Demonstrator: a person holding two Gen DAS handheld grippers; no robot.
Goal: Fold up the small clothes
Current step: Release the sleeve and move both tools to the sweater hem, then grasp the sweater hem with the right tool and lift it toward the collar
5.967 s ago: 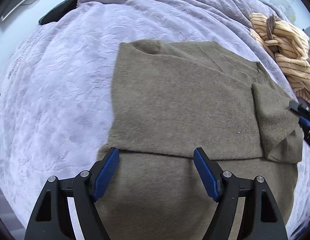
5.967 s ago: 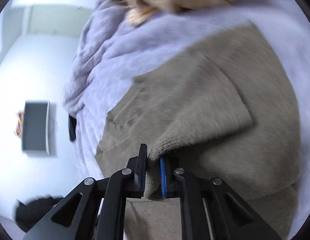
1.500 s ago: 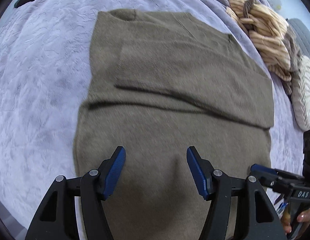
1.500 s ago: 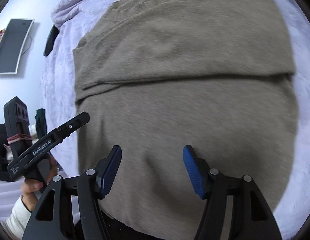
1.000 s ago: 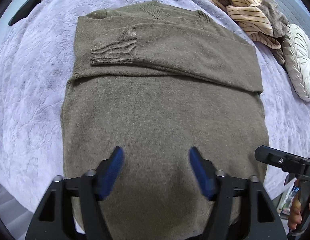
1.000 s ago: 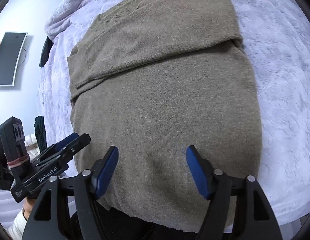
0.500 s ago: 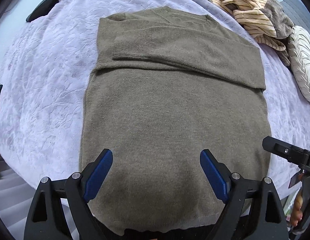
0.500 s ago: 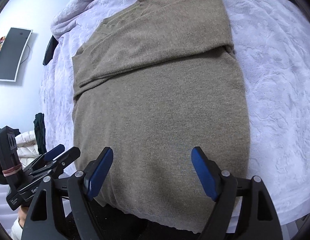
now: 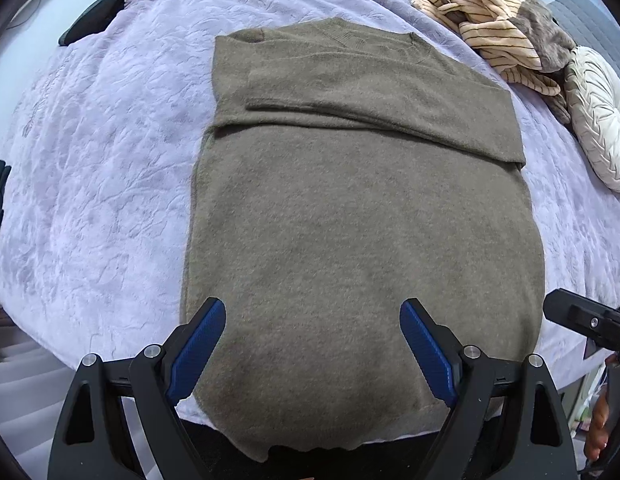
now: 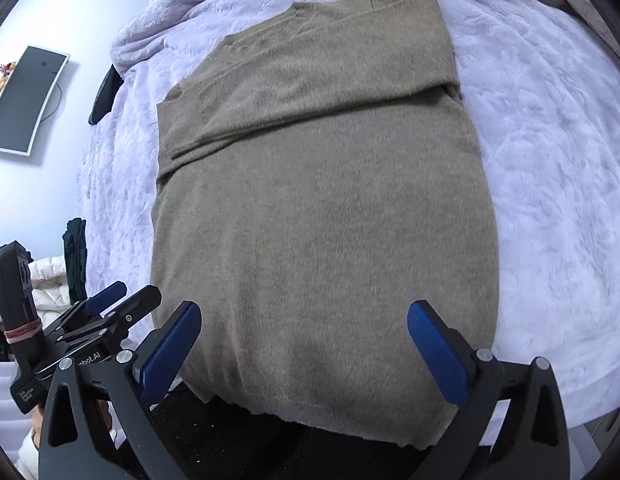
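With the left gripper (image 9: 312, 354) released and the right gripper (image 10: 305, 354) opening on nothing, each should pinch a near hem corner of the sweater (image 9: 362, 216), then lift evenly toward the far collar.

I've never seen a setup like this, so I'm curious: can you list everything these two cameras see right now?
sweater: one, olive-brown, flat on the blanket, sleeves folded across the chest, hem over the near edge
blanket: one, lilac, textured, covers the bed
striped garment: one, cream with dark stripes, crumpled at the far right
cushion: one, white, round, pleated, right of the sweater
screen: one, dark, on the wall at left
left gripper: one, black with blue pads, open, above the hem, holds nothing
right gripper: one, black with blue pads, jaws opening, holds nothing
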